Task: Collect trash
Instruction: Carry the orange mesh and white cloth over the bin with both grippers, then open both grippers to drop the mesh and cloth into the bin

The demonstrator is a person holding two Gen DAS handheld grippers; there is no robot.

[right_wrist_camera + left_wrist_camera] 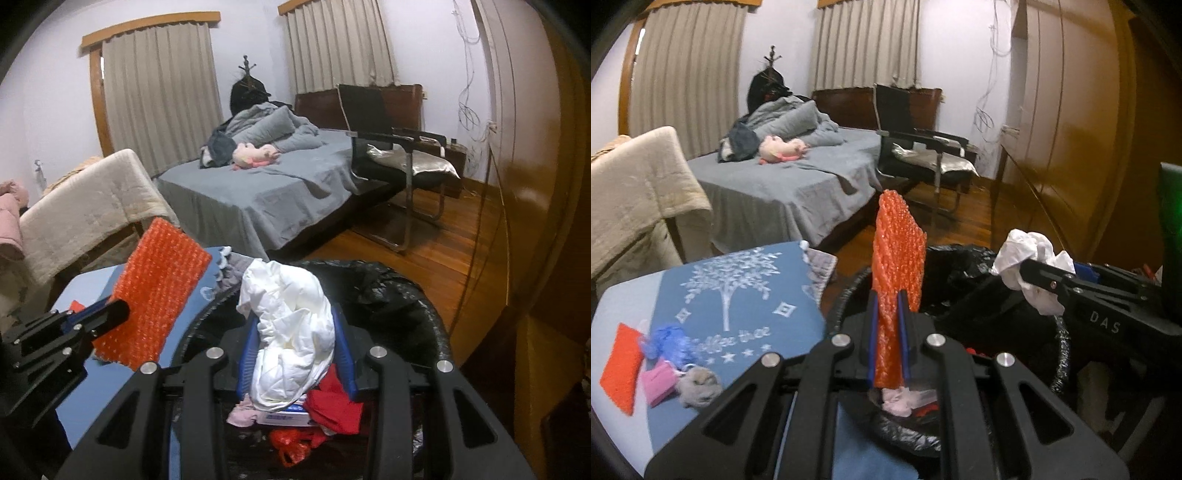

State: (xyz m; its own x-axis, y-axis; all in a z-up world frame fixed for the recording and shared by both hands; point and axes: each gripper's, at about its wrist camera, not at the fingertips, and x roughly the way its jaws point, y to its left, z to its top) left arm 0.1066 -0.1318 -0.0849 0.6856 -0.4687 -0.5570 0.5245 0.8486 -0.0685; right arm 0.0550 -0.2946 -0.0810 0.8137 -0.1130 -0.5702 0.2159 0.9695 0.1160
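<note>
My left gripper (886, 339) is pinched nearly shut on an upright orange mesh pad (897, 266); my right gripper (295, 354), partly open, clamps crumpled white paper (291, 332). Both hang over the black-lined bin (424, 306), directly below; the right looks more central.

Beyond the hand-held gripper stood a bed (258, 192) under grey sheets, a pink plush toy (255, 154) lying on it. To its right was a black chair (399, 155) on the wooden floor (424, 251); beige curtains (162, 92) hung behind.
</note>
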